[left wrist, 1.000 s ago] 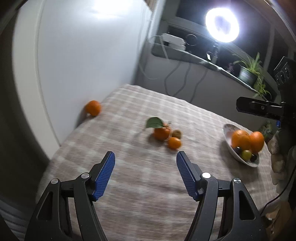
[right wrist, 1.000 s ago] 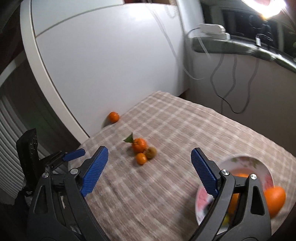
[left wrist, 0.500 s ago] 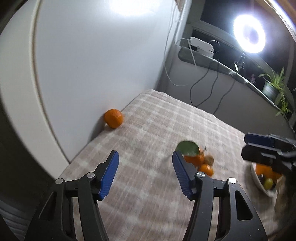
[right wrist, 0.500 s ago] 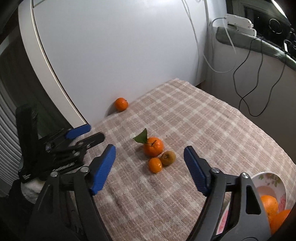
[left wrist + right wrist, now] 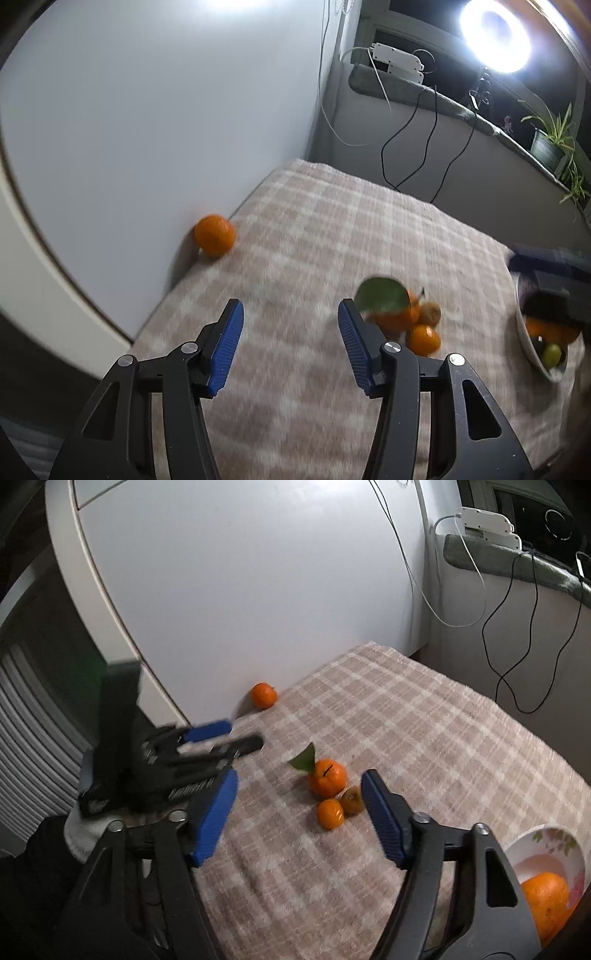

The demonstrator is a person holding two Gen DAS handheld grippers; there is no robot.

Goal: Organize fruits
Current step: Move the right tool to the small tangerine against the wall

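On the checked beige cloth [image 5: 424, 746], mid-table, sits a cluster of three touching fruits: a leafy orange mandarin [image 5: 327, 778], a smaller plain orange mandarin [image 5: 330, 813] and a brownish kiwi-like fruit [image 5: 351, 799]. A fourth, lone orange mandarin [image 5: 263, 695] rests well apart, touching the white curved panel [image 5: 240, 590]. The white floral bowl [image 5: 546, 845] at the near right already holds oranges (contents partly hidden from the right wrist view). Right gripper [image 5: 299, 812] with blue pads hangs short of the cluster, jaws parted with nothing between them, and they have just been closing. Left gripper [image 5: 291, 347] is likewise empty, its jaws apart and just narrowing, pointed between the lone mandarin and the cluster. Risks, as I judge them: jaws narrowing before reaching the fruit may end up too tight for the leafy mandarin and nudge it, scattering its neighbours; round fruit rolls easily on cloth. Both grippers converging on one cluster could collide.
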